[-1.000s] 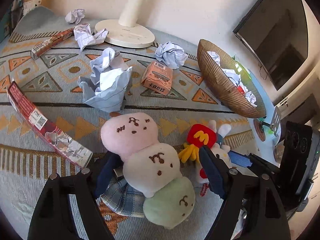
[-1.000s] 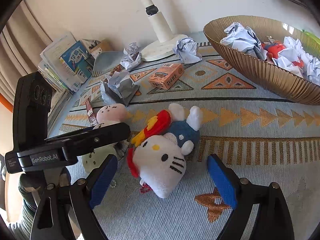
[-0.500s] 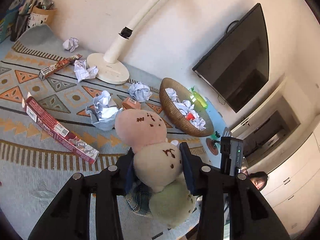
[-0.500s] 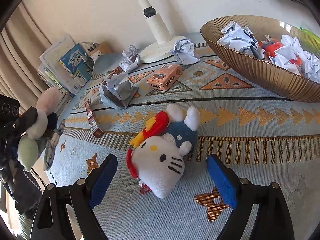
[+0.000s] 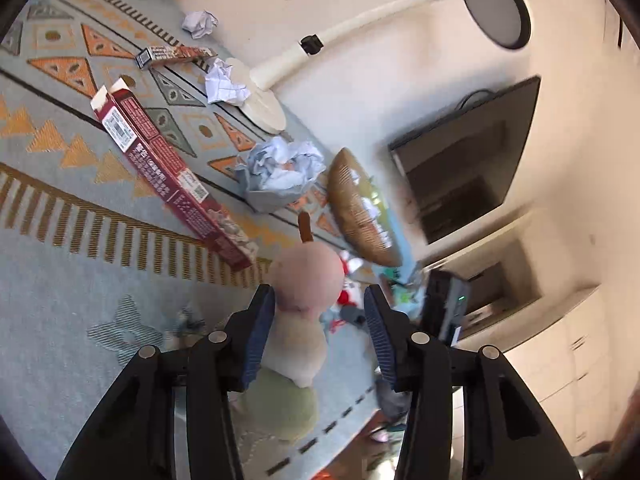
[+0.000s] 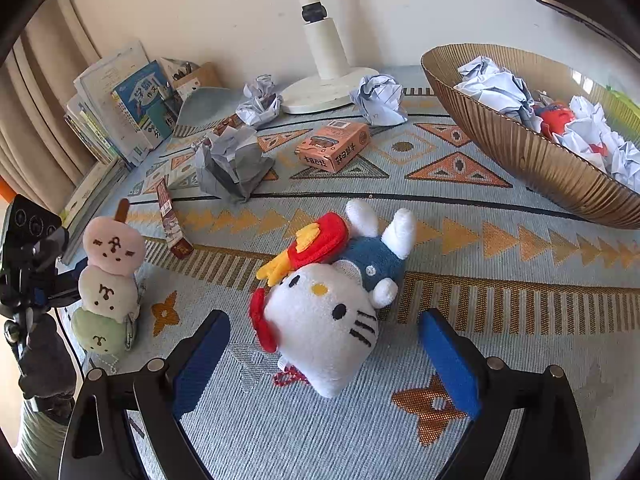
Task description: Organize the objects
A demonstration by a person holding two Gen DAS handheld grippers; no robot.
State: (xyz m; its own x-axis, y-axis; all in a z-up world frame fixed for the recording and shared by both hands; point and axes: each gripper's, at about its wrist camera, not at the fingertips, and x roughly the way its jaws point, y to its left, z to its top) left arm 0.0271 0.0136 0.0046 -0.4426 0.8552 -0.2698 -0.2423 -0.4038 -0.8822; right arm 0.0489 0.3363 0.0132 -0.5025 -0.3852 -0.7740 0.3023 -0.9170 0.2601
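Note:
A three-ball plush skewer, pink, cream and green, stands upright near the table's left edge. My left gripper has this plush between its jaws, which are opening. A gap shows between the right pad and the plush. A white cat plush with a red bow lies on the patterned cloth. My right gripper hovers over it with its jaws opening wide, both pads clear of the plush. The left gripper shows at the left edge of the right wrist view.
A ribbed gold bowl holding crumpled paper sits at the right. Paper balls, an orange carton, a long maroon box and a lamp base lie behind. Books lean at the back left.
My left gripper closed on the skewer plush, carried it left to the table's edge and turned. Its jaws now stand wider. The right gripper stayed over the cat plush.

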